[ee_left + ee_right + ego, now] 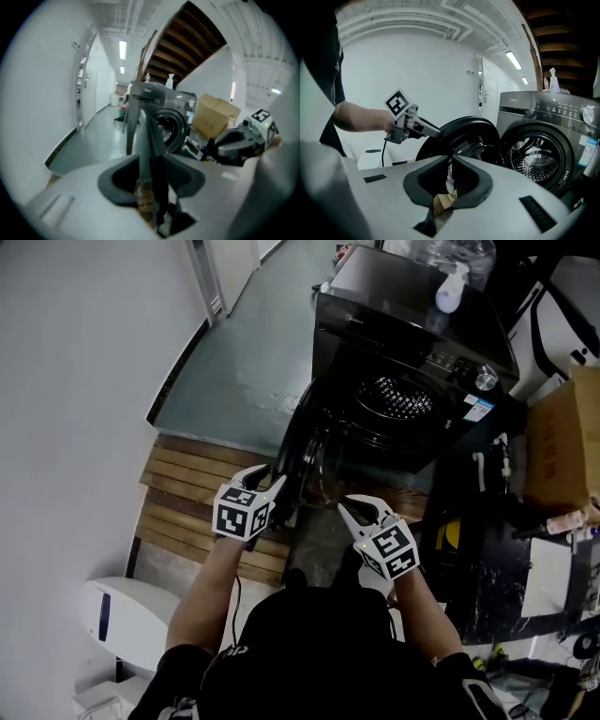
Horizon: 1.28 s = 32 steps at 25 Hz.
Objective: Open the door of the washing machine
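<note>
- The black front-loading washing machine (pixel 412 352) stands at the far right of the scene. Its round opening faces the person, and the perforated steel drum (pixel 398 395) shows inside.
- The door (pixel 302 460) is already off the opening. It has swung out to the left on its hinge side and stands roughly edge-on to the person, over the near edge of the grey floor (pixel 253 352).
- The left gripper (pixel 267 478) is at the door's free rim, left of the opening. Its jaws stand wide, one on each side of the rim, which fills the gap between them, so they grip the door.
- In the left gripper view the door runs as a narrow upright band straight through that gap.
- The right gripper (pixel 356 508) hovers near the person, right of the door and in front of the opening, touching neither. Its jaws are drawn almost together with nothing between them.
- A white spray bottle (pixel 450 289) stands on the machine's top, at the far side.
- A round control dial (pixel 485 381) sits on the front panel's right end.
- A cardboard box (pixel 562 442) stands just right of the machine.
- A wooden slat platform (pixel 183 488) lies under the left gripper, at the near left.
</note>
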{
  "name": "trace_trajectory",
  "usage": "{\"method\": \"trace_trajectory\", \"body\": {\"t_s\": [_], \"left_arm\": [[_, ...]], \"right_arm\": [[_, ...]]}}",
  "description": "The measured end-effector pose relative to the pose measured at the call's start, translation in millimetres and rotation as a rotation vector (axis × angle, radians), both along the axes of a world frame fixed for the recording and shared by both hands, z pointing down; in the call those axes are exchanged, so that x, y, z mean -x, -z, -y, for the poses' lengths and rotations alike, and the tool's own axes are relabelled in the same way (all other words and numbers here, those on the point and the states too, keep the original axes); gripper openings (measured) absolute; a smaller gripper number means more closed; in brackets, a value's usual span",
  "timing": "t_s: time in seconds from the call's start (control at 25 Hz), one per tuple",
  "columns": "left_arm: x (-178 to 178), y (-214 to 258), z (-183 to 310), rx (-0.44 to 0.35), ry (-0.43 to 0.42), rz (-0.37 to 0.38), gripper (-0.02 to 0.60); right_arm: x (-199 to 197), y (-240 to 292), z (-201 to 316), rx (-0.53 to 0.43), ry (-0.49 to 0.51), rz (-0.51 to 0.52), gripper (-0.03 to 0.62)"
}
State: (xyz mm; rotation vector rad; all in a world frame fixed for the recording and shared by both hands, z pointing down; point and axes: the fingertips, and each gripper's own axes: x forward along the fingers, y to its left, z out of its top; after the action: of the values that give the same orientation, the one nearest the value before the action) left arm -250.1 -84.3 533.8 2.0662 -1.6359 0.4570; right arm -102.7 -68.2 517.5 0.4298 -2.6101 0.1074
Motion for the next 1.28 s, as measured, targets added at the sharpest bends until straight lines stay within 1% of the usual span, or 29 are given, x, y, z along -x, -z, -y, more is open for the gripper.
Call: {"method": "trace_trajectory", "body": {"t_s": [0.12,0.2,0.28,0.32,0.4,0.48,0.64,0.68,0.8,0.92,1.0,1.08,1.2,1.28], "left_arm": [[10,-1,2,0.001,0.04,0.029,0.169],[19,-1,1,0.011,0.094,0.012,0.161],[30,-1,0,0.022,0.17,-0.009,0.148],[35,1,-1,0.023,0.209,0.001,0.143],[43,7,-3,0.015,0.28,0.059,0.118],[47,17,-3,-0.007,0.318,0.117,0.118],[39,49,14,-0.088,0.323,0.189,0.103],[34,56,21,-0.106,0.322,0.197,0.101],[16,69,46,-0.145,0.307,0.159,0.095],[-8,72,75,-0.162,0.278,0.135,0.091],[-27,71,93,-0.165,0.256,0.114,0.089],[-45,71,108,-0.168,0.241,0.078,0.086],[-64,74,128,-0.181,0.241,0.017,0.077],[-73,81,141,-0.2,0.241,-0.003,0.069]], "right_arm": [[-6,5,18,-0.002,0.0,0.014,0.018],[-8,7,30,0.001,0.002,0.019,0.015],[-10,9,42,0.003,0.003,0.023,0.015],[-11,10,48,0.004,0.002,0.026,0.014],[-14,13,58,0.005,0.002,0.036,0.012],[-18,16,68,0.002,0.004,0.044,0.012],[-31,23,89,-0.007,0.009,0.052,0.011],[-36,23,95,-0.007,0.008,0.051,0.011],[-52,25,115,-0.009,0.004,0.048,0.009],[-71,31,137,-0.02,-0.011,0.059,0.005],[-86,38,153,-0.023,-0.029,0.08,-0.005],[-100,46,168,-0.02,-0.051,0.107,-0.005],[-118,59,185,-0.024,-0.07,0.144,-0.006],[-127,71,195,-0.041,-0.069,0.165,-0.006]]}}
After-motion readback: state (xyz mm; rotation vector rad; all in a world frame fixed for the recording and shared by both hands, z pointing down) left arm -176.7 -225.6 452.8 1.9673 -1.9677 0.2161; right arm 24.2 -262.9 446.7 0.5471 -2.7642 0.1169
